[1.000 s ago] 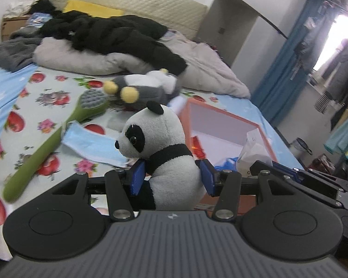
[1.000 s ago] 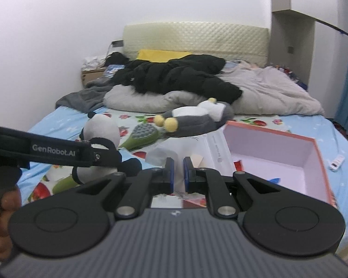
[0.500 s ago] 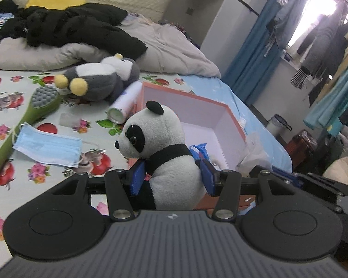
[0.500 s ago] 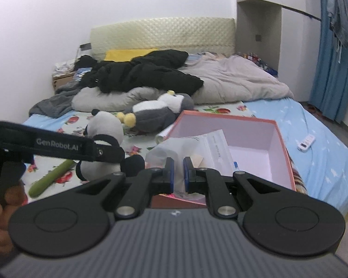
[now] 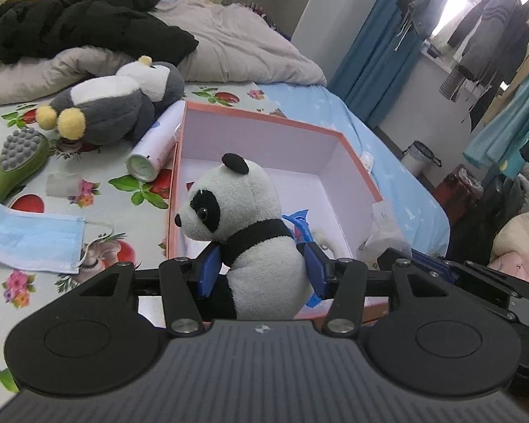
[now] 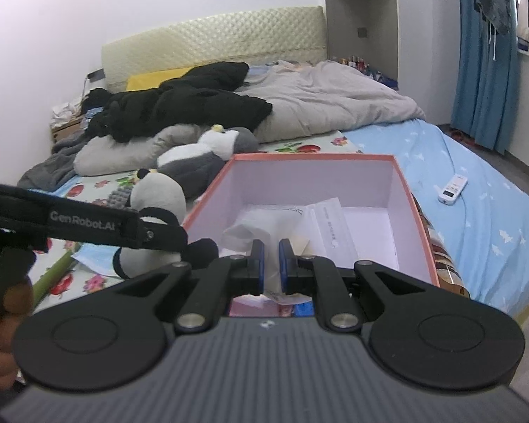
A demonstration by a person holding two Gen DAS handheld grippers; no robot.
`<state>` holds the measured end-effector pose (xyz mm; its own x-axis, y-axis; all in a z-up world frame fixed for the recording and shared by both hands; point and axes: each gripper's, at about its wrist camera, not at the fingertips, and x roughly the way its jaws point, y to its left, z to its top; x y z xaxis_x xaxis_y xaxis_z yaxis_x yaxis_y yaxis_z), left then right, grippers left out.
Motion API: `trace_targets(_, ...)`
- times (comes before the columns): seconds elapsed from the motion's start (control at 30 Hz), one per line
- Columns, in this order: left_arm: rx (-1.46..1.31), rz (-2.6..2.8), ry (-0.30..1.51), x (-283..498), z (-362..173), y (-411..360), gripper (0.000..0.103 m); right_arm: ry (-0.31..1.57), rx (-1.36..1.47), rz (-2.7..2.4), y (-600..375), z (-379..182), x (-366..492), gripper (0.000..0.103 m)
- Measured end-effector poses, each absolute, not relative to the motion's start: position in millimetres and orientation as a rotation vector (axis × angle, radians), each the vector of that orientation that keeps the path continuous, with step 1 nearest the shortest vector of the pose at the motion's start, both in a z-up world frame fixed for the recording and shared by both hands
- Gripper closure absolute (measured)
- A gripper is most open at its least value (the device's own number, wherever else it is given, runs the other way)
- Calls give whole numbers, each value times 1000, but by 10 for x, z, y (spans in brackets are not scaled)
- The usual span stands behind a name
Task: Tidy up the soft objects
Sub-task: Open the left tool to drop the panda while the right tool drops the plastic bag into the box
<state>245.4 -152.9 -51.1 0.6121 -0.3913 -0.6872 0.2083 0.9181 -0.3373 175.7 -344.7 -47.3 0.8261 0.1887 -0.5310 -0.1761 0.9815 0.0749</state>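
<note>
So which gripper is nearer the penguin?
Left. The left gripper, holding the panda, is beside the box nearer the penguin; the right gripper is at the box's near end.

**A lived-in home bedroom**

This is a bedroom in someone's home. A wide bed point(image 6: 451, 162) fills most of the room, with a padded cream headboard point(image 6: 211, 42) against a plain white wall. A rumpled grey duvet point(image 6: 328, 105) and a heap of black clothing point(image 6: 180, 105) lie across it, over a fruit-and-flower sheet point(image 5: 98, 190). Plush toys, among them a penguin point(image 5: 113, 105), sit on the bedding beside a disposable face mask point(image 5: 31, 239) and a white remote control point(image 6: 452, 189) (an air-conditioner type, by the look). Blue curtains point(image 6: 483, 81) hang by a bright window, where coats and garments point(image 5: 476, 35) hang on a rail.
</note>
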Motion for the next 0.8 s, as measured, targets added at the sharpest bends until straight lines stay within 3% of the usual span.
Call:
trace_targets(0.67,-225,-327,1003,3270,-1016,-1646,46,727,57,138,-3628,-1021,2588,88)
trace_targets(0.73,-216,-325,1004,3282,-1008,-1662,41,738,60,128,-3637,-1035,2601,87)
trace_targets(0.77,-209,-324,1004,3284,-1001,-1668,33,743,57,129,-3639,-1038,2606,81)
trace_targets(0.8,-205,-323,997,3277,-990,-1668,32,745,55,129,-3641,-1036,2599,66)
